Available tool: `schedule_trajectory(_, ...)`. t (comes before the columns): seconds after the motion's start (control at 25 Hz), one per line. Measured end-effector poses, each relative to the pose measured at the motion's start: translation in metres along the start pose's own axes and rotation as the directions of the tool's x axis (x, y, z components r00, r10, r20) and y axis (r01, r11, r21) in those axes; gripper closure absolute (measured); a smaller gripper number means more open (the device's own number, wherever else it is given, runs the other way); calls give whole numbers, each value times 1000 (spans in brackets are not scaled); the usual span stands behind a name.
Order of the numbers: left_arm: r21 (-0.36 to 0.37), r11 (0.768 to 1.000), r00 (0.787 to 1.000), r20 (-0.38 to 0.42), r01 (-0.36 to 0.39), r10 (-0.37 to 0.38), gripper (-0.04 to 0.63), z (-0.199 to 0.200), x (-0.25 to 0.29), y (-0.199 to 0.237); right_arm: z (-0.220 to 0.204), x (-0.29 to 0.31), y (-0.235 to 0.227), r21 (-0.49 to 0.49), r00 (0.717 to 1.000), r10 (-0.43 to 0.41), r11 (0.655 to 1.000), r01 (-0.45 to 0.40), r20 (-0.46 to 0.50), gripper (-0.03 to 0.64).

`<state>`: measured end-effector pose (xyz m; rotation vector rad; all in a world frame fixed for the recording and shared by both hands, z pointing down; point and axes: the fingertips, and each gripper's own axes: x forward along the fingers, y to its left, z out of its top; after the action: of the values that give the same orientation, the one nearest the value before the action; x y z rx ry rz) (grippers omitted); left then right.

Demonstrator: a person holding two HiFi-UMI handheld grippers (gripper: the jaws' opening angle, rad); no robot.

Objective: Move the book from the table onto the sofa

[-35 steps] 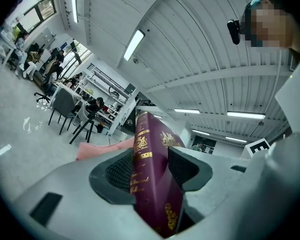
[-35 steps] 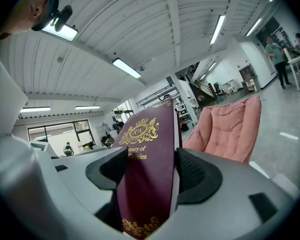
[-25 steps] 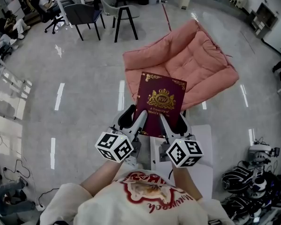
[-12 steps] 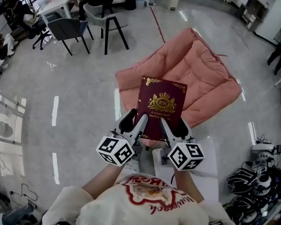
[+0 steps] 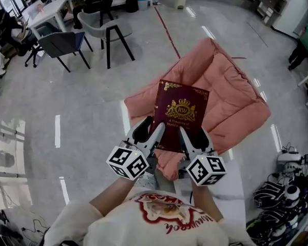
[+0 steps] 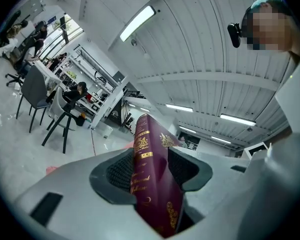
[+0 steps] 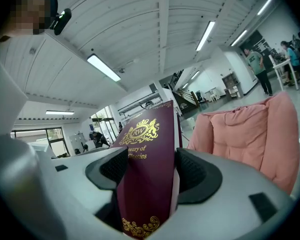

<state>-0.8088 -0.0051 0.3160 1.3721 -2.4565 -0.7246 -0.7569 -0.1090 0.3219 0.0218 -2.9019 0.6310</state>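
Observation:
A dark red hardback book (image 5: 180, 115) with gold crest and lettering is held up in the air, its cover facing the head camera. My left gripper (image 5: 155, 132) is shut on the book's lower left edge, seen spine-on as the book (image 6: 151, 179) in the left gripper view. My right gripper (image 5: 187, 136) is shut on its lower right edge, where the book (image 7: 146, 174) shows its gold crest. Beneath and beyond the book lies the pink cushioned sofa (image 5: 226, 94), with its padded back (image 7: 245, 134) at the right of the right gripper view.
A white table (image 5: 220, 188) edge is just below my right gripper. Grey chairs (image 5: 100, 27) and desks stand at the far left on a shiny grey floor. Black gear (image 5: 282, 199) is piled at the lower right. A person (image 7: 257, 66) stands in the distance.
Both grippers have carried the book forward, so it now hangs over the sofa's near edge. The sofa has come closer beneath it. The grip on the book is unchanged.

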Motion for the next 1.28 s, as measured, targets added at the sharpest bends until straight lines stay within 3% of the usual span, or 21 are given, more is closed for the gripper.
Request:
schedule_trajectory(0.28,-25,999,999,-36,33,-34,388,0,32,26,1,34,-17,22,999,-48,999,48,4,330)
schedule_trajectory(0.44,-43,999,997,-70,21,-24,388,-24,48,45,-15,50,-39,31,998,-63,998,63,-6,330)
schedule_trajectory(0.76,-83,996,994,-108,-19,10,388,-48,64,40,-22,48,-68,62,996,-69,995,72,-50,330)
schedule_trajectory(1.28,-133,987,978,-198,-86,58,388,-119,78,102,-99,87,-112,108,986,-87,989,103,-144,330)
